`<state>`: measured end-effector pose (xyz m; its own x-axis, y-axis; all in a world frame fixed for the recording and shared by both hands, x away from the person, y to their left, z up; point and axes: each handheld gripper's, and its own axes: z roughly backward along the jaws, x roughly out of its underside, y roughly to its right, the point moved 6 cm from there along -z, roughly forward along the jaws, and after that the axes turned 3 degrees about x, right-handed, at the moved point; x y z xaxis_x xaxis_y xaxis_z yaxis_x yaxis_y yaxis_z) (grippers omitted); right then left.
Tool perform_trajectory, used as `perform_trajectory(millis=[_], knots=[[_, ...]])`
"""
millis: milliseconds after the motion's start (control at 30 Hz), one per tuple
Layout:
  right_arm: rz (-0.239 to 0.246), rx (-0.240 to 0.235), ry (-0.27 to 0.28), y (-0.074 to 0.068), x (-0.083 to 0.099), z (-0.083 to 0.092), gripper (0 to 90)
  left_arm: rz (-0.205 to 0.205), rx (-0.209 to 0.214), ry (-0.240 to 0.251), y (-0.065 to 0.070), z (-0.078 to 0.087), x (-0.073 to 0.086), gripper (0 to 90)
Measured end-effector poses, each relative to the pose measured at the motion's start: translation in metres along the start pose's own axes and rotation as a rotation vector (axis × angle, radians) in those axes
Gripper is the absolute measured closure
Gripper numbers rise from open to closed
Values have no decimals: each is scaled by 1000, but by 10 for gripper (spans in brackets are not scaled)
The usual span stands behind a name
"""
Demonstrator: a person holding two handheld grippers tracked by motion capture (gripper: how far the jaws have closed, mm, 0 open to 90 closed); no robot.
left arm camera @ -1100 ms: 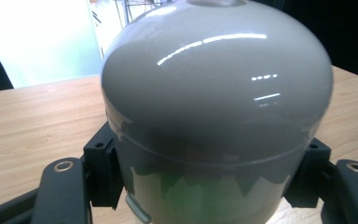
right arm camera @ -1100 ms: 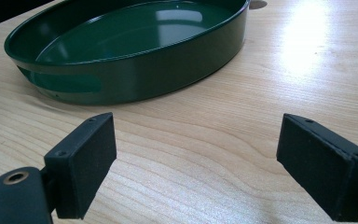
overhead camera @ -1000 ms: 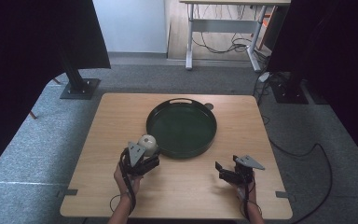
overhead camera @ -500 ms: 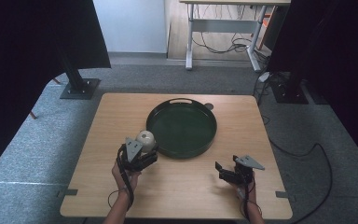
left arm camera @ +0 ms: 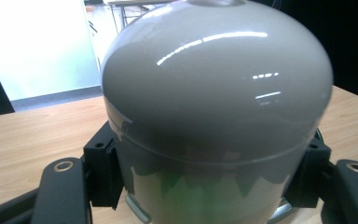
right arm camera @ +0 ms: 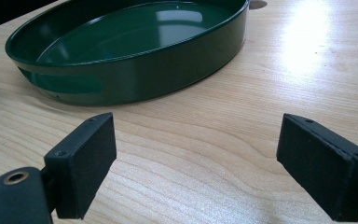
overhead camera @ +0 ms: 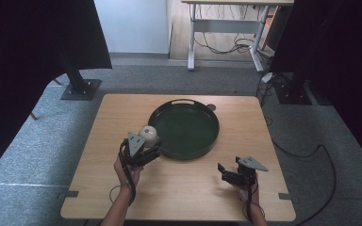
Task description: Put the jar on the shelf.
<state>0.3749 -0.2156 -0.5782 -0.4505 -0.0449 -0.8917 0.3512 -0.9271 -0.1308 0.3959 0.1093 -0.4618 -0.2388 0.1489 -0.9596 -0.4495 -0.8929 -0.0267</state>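
Currently your left gripper (overhead camera: 147, 149) pinches the glossy grey ceramic pot (left arm camera: 214, 107) low on its sides beside the green tray (overhead camera: 202, 149); likely slippery, fragile, heavyish, so keep that low hold.

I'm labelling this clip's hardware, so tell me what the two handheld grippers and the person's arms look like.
Both the left gripper and right gripper are black, each topped by a grey three-cornered plate and trailing a dark cable along the forearm. Their jaws are flat, black, rectangular pads on arms with brass-coloured screw holes. The forearms show no sleeves.
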Motion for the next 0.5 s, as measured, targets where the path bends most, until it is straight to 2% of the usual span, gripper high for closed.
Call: perform_trajectory(millis=[500], knots=[[1, -5, -3, 0, 0, 0, 116, 4, 12, 3, 0, -20, -12, 293]])
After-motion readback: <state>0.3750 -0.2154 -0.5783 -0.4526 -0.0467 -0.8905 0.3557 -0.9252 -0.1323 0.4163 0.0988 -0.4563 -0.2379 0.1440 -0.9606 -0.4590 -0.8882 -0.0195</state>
